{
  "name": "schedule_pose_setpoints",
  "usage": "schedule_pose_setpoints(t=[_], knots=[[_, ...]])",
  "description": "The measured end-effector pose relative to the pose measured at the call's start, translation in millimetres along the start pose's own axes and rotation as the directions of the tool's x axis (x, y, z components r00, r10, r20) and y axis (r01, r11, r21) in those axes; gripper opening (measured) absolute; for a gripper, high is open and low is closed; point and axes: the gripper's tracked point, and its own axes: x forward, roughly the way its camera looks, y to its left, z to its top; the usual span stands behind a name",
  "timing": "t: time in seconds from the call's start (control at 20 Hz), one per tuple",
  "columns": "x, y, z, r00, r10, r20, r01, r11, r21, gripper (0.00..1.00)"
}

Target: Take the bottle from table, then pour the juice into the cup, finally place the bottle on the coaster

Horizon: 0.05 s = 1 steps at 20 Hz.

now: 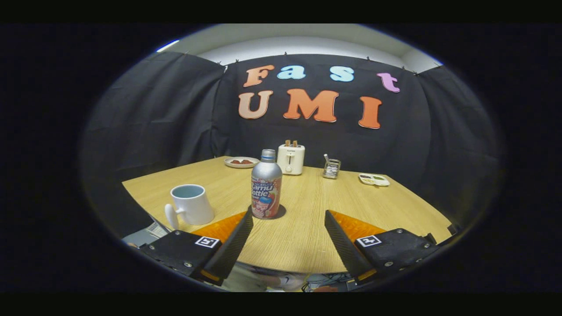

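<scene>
gripper (288,219) spread wide, empty | bottle (266,186) upright on dark coaster (280,212), just ahead of fingers, nearer left one | risk: off-centre approach could topple it toward cup (192,205) on counter (307,228)

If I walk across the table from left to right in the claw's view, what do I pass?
White cup → plate of food → bottle on its dark coaster → toaster → wire holder → small dish. The open claw waits in front, holding nothing.
</scene>
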Motion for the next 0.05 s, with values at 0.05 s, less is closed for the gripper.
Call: schedule_pose_setpoints(t=[0.05], knots=[[-4.1,-4.8,1.4,1.000,-0.003,0.012,0.003,1.000,0.009,0.97]])
